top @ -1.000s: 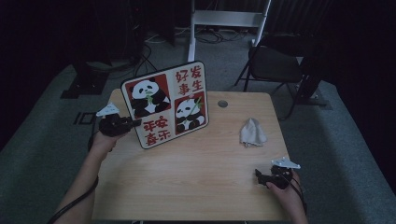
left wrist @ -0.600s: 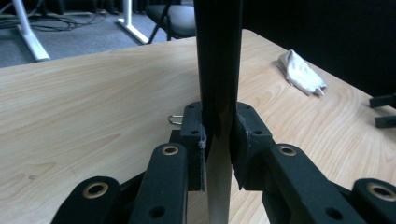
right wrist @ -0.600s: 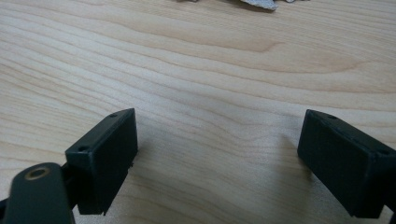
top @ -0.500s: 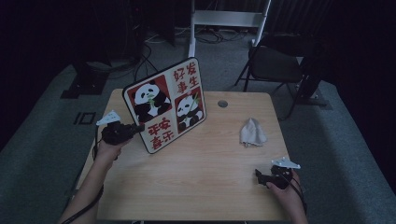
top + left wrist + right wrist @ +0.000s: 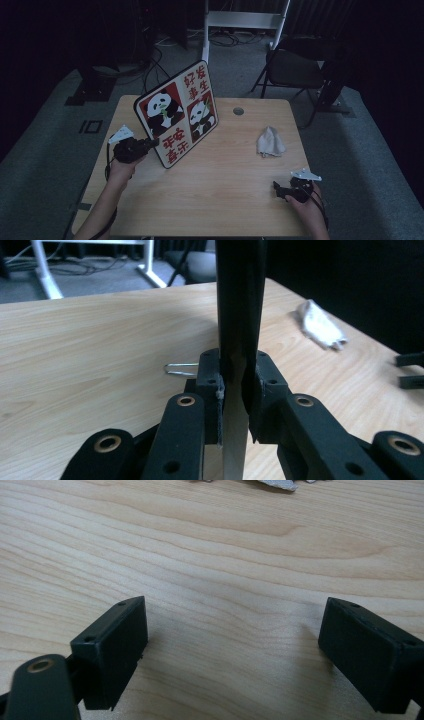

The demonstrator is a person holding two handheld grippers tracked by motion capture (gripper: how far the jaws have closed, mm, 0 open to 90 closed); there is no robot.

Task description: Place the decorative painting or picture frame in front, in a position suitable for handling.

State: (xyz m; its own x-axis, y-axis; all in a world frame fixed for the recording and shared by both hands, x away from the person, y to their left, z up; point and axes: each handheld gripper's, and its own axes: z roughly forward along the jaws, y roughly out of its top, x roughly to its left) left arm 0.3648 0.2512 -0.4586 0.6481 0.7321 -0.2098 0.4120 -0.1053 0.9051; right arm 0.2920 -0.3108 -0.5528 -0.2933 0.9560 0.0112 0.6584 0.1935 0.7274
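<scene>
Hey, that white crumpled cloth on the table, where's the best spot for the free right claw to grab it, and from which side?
Take the white cloth by its raised, bunched middle, coming down from above. It lies loose on the bare table with folds standing up, so there is probably something to pinch there, while its flat edges hug the wood. The right claw is open and sits nearest.

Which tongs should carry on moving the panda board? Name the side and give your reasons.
Left. The left tongs are clamped on the panda board's edge, propping it tilted on the table. The right tongs rest open near the table's front right corner.
</scene>
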